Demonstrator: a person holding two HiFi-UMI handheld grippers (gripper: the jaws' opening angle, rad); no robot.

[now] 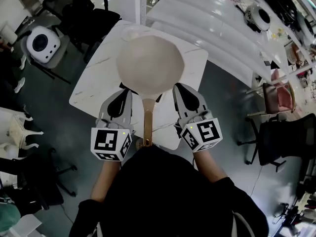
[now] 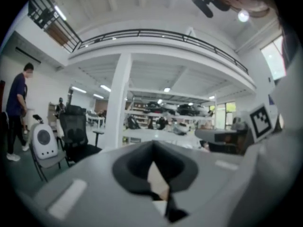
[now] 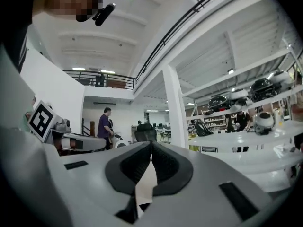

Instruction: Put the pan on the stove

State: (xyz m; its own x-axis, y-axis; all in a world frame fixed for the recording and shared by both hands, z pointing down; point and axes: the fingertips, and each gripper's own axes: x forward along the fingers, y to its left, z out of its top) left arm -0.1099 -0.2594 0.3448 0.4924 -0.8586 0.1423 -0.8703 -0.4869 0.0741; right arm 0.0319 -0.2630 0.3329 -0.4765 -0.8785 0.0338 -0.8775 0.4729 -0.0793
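In the head view a cream-coloured pan [image 1: 150, 63] with a long copper-brown handle [image 1: 147, 122] is held over the white marble table [image 1: 91, 90]; the handle points back toward me. My left gripper [image 1: 125, 92] is shut on the pan's near rim left of the handle. My right gripper [image 1: 177, 88] is shut on the rim right of the handle. A thin cream sliver of the rim [image 2: 155, 176] shows between the shut pads in the left gripper view. The right gripper view shows the same rim [image 3: 146, 186] pinched between its black pads. No stove is in sight.
A round clear thing [image 1: 131, 32] lies at the table's far end, partly behind the pan. Black office chairs [image 1: 91, 16] and a white round device [image 1: 43, 43] stand at the left, with a pink chair [image 1: 279, 95] and a black chair [image 1: 286, 137] at the right. People stand far off.
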